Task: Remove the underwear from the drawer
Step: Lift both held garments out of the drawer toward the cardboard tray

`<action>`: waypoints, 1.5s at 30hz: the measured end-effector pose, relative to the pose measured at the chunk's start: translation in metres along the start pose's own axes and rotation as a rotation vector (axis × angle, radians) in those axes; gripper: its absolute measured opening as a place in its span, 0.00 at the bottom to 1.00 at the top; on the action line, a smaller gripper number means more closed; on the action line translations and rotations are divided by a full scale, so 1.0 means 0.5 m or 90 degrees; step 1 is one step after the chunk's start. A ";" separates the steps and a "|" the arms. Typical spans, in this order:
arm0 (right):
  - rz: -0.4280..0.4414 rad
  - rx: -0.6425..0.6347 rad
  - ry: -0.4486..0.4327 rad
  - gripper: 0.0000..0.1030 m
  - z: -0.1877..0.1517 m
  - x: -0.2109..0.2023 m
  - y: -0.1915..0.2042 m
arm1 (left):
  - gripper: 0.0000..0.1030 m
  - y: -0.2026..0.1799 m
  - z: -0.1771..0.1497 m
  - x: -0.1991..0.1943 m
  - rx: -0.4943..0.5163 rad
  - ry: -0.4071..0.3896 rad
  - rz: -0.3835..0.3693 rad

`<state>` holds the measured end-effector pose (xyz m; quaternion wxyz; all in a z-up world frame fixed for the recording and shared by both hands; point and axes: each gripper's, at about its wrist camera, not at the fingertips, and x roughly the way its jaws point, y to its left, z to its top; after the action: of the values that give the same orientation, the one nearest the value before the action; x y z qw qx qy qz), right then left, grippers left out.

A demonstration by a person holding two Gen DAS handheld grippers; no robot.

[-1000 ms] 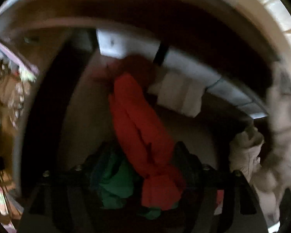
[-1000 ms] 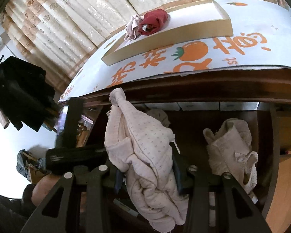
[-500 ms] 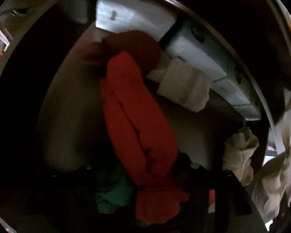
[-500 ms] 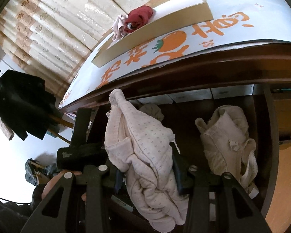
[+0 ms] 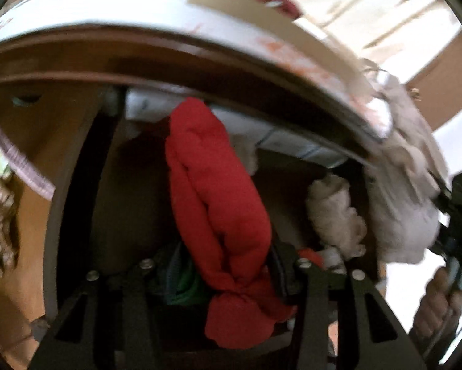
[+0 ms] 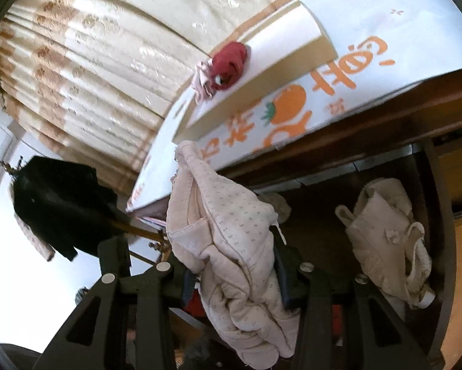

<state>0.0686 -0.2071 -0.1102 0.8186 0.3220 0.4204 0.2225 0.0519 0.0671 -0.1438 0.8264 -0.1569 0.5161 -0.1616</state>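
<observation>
My left gripper [image 5: 231, 265] is shut on red underwear [image 5: 218, 191] and holds it above the open wooden drawer [image 5: 76, 166]. Green cloth [image 5: 184, 280] lies below the jaws. My right gripper [image 6: 234, 262] is shut on pale pink dotted underwear [image 6: 228, 234], raised in front of the drawer [image 6: 440, 215]; it also shows in the left wrist view [image 5: 400, 185]. A cream garment [image 6: 385, 231] lies in the drawer, also seen from the left [image 5: 336, 212].
The tabletop above has a white cover with orange print [image 6: 292, 104]. A shallow box [image 6: 261, 71] on it holds dark red and pink garments [image 6: 228, 64]. Curtains [image 6: 92, 46] hang behind. A dark coat [image 6: 58, 203] hangs at left.
Both grippers have lifted and drawn back with their garments. The left view has come out of the dark drawer, so the tabletop and box show. The right view has tilted.
</observation>
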 end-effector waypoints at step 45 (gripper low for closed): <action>0.041 0.081 -0.186 0.44 0.268 -0.034 0.066 | 0.45 -0.276 0.343 -0.127 0.291 -0.206 -0.069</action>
<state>0.1676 -0.2407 -0.0188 0.8414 0.4156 0.2991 0.1726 0.1661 -0.0137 0.0373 0.9022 -0.0173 0.3182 -0.2906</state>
